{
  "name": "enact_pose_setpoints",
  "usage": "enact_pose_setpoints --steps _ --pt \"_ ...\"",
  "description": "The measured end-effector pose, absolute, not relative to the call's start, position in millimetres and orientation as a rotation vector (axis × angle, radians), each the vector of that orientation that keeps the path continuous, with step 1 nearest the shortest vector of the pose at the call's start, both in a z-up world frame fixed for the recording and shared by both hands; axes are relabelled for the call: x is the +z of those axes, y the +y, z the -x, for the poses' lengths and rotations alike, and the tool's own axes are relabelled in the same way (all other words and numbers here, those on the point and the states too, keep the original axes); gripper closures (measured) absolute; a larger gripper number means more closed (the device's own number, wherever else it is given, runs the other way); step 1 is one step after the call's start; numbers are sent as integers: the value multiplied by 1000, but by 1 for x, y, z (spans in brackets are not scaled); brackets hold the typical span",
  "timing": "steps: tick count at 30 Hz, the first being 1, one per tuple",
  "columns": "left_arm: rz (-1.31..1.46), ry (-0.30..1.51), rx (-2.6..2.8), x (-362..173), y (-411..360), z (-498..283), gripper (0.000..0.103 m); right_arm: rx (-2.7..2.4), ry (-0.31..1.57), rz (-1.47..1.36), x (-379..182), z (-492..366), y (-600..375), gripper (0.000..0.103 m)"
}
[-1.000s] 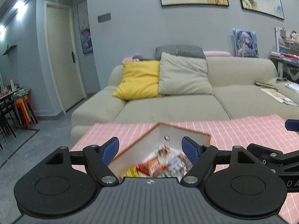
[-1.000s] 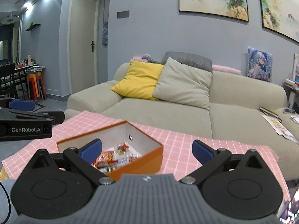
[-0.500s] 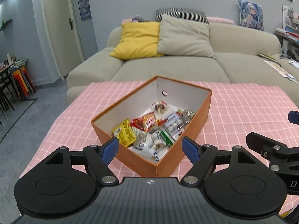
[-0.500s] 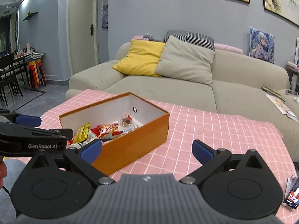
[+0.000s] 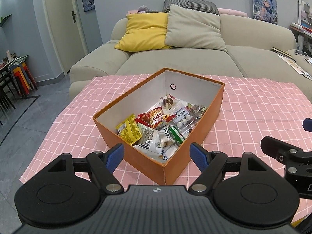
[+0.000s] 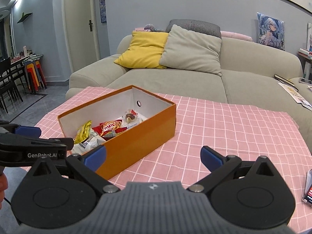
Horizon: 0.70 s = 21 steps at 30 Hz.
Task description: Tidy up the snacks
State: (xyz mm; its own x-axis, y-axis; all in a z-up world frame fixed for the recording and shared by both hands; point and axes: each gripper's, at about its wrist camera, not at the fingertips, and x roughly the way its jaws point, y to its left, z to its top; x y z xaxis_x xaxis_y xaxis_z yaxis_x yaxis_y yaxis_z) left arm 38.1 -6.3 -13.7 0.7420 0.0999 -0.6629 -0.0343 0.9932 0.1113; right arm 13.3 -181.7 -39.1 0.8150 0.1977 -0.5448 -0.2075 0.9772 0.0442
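An open orange box (image 5: pixel 212 113) with white inner walls sits on the pink checked tablecloth (image 5: pixel 253 105). It holds several snack packets: a yellow one (image 5: pixel 129 129), a red one (image 5: pixel 154 118), a green stick (image 5: pixel 176 136) and white ones. My left gripper (image 5: pixel 157 155) is open and empty, just in front of the box's near corner. My right gripper (image 6: pixel 153 156) is open and empty, to the right of the box (image 6: pixel 140 142), above the cloth. The left gripper's side shows at the left of the right wrist view (image 6: pixel 33 148).
A beige sofa (image 5: pixel 195 58) with a yellow cushion (image 5: pixel 144 32) and a grey cushion stands behind the table. A small packet (image 6: pixel 308 187) lies at the table's right edge. Stools and chairs (image 5: pixel 17 78) stand far left on the grey floor.
Both grippers have tilted downward and pulled back, so the box and its snacks came fully into view. Both stayed open and empty.
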Motion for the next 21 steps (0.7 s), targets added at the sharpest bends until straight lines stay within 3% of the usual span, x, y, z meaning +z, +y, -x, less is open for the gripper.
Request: enact_pose_setpoints --steps 21 --pt "-90 726 71 -10 -7 -38 13 214 587 22 -41 -15 -181 4"
